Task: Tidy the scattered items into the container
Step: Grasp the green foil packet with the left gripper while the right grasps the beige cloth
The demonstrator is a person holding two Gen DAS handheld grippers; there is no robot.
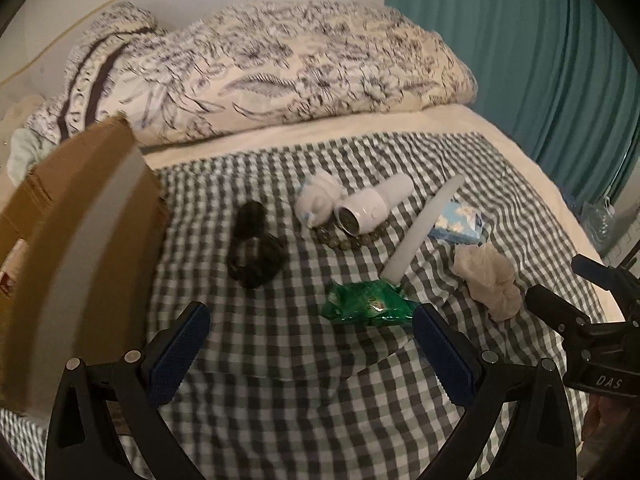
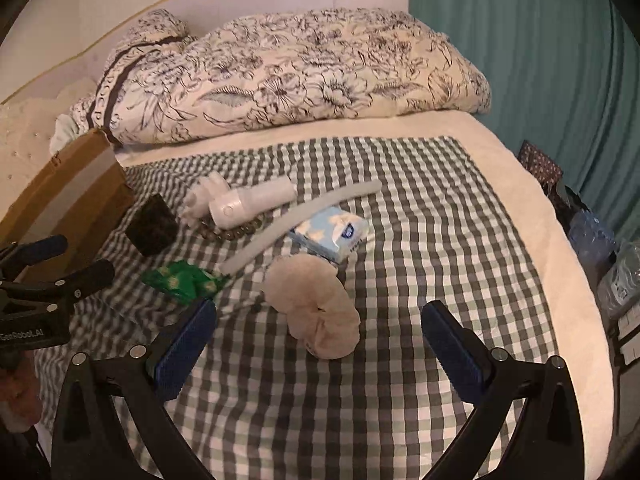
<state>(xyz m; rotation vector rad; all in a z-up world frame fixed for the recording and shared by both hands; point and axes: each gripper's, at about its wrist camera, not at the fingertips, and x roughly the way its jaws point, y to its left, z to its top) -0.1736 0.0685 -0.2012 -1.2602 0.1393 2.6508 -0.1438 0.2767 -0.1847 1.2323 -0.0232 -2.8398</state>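
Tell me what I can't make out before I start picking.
- Cardboard box inside: left wrist view, its near wall hides it.
- Same box: right wrist view, only an outer corner shows.
- Beads: both views, the white tube covers part.
- Green packet print: too blurred.

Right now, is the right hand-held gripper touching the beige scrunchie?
Apart. The right wrist view shows the right hand-held gripper open, checked cloth visible between each blue pad and the beige scrunchie.

Two scrunchies (image 1: 255,246) (image 2: 320,312), two tissue packs (image 2: 330,236) (image 1: 368,302), one box (image 1: 80,216)
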